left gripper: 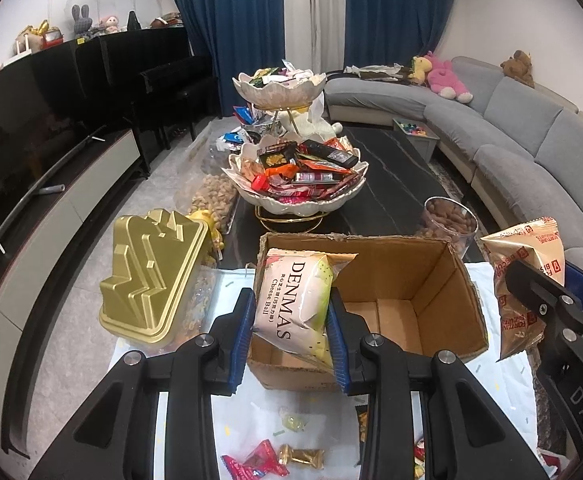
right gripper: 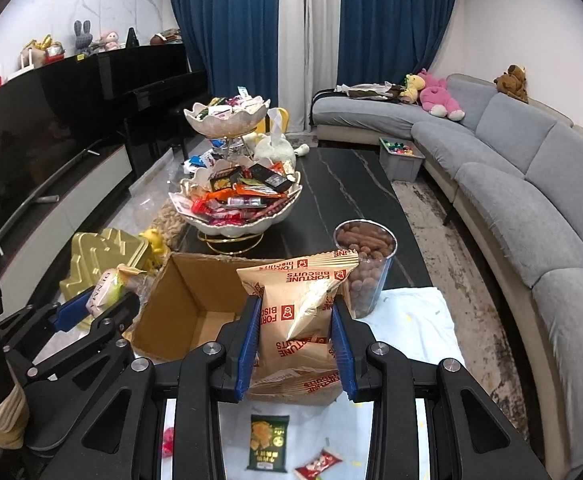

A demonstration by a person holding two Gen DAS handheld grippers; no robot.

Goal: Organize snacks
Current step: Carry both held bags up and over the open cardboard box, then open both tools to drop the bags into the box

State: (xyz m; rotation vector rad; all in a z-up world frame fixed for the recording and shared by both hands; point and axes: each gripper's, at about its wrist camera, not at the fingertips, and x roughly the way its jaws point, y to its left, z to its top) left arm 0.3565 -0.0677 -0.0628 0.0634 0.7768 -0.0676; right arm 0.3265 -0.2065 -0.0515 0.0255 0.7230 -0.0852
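Left tongs (left gripper: 289, 330) clamped on white Denmas cheese-ball packet (left gripper: 293, 296), right tongs (right gripper: 296, 338) on tan Fortune Biscuits packs (right gripper: 297, 304), both above open brown cardboard box (left gripper: 431, 284). Risk: smooth wrappers slipping out, dropping beside box.

Left gripper (left gripper: 289, 320): angled downward, blue pads clamped on a packet. Right gripper (right gripper: 296, 340): angled downward, beside the left, pads likewise clamped on a packet.
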